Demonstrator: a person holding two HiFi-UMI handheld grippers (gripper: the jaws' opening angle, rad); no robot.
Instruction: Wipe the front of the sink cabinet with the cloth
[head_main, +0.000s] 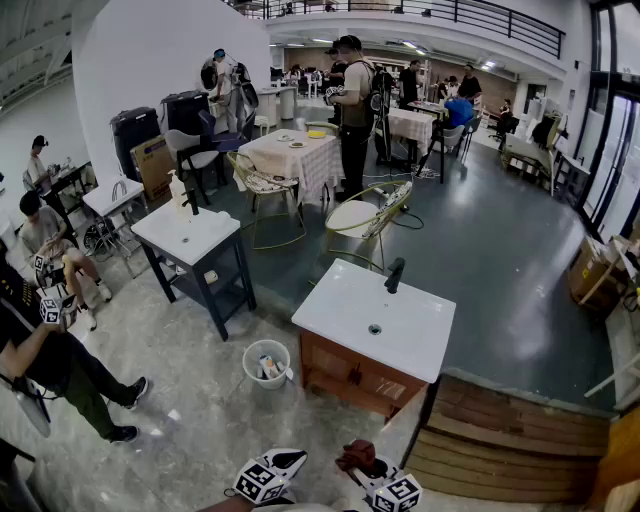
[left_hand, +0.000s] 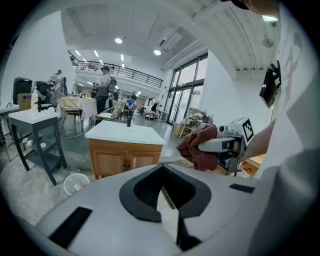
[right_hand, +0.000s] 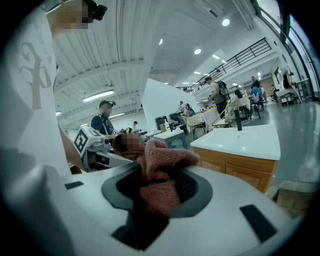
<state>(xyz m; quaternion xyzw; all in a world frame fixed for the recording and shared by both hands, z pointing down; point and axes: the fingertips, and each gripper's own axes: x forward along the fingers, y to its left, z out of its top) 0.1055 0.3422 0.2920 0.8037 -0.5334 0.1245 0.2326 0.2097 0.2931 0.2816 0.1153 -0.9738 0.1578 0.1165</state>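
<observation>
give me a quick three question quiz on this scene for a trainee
1. Multiple choice: which hand-held gripper holds the reddish cloth? A left, B right, C neither.
2. True or false: the cloth is touching the front of the sink cabinet.
3. Fill the gap: in the head view, a white ___ stands just left of the sink cabinet.

Key
1. B: the right hand-held gripper is clamped on it.
2. False: the cloth is held well clear of the cabinet.
3. bucket
</observation>
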